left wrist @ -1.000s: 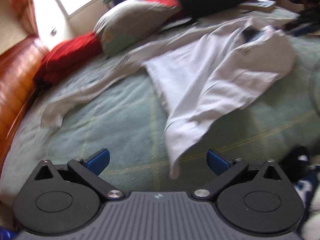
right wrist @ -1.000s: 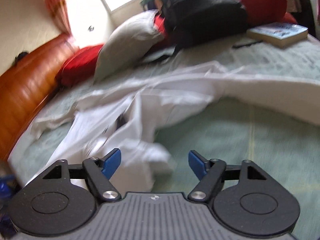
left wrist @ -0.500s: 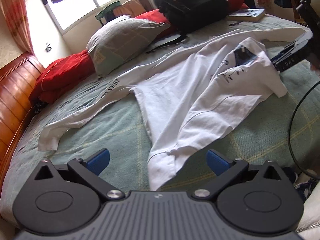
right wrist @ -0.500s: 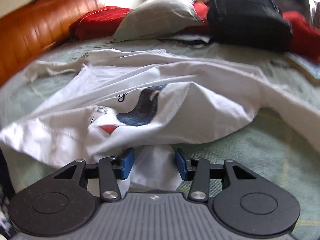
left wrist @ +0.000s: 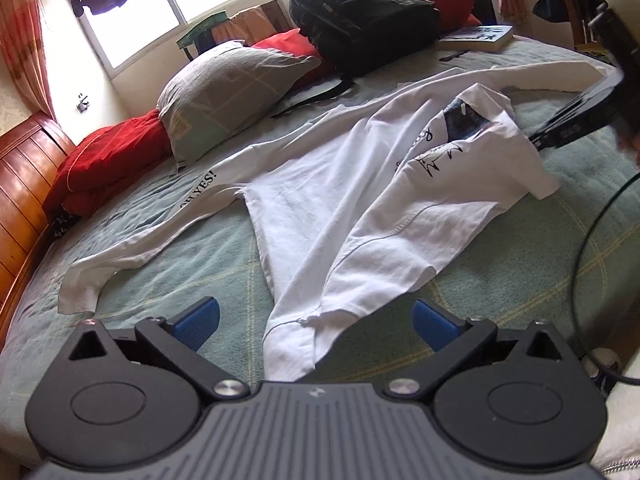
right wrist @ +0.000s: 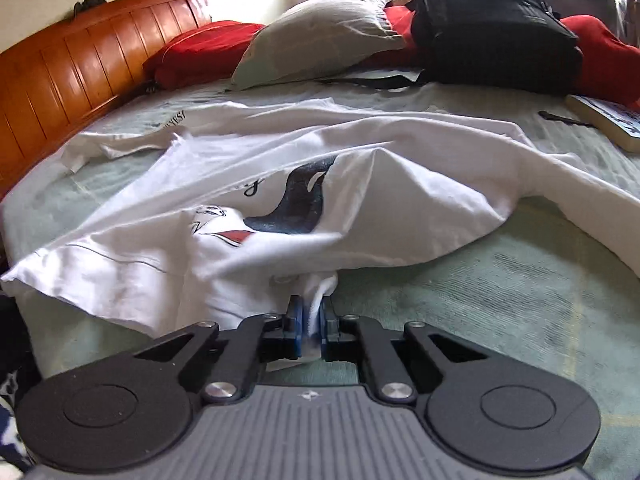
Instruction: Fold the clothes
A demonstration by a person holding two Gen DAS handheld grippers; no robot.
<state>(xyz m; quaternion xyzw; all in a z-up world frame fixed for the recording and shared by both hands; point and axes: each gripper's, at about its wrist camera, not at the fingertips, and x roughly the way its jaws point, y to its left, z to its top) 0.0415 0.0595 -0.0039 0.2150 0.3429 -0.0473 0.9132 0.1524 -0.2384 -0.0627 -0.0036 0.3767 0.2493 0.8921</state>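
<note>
White cotton everywhere right now: the long-sleeved shirt (left wrist: 332,200) is still spread out in a rumpled heap across the green bedspread (left wrist: 520,248), one sleeve trailing off past the left jaw's side, so I'd say the folding has barely started. The right gripper (right wrist: 314,320) has just been closing and is now pinched tight on a bunched bit of the shirt's edge, with fabric squeezed between the blue pads (right wrist: 296,326) and the printed front ballooning up just ahead of them. The left gripper (left wrist: 316,322) has its jaws spread wide with nothing held; a hem corner of the shirt lies between them and a bit beyond, not touched by either pad. Everything's left to do: flattening, sleeves in, halving. As for containers, only the black backpack (left wrist: 360,12) far ahead of the jaws by the grey pillow (left wrist: 228,84), and I can't tell what's in it.
</note>
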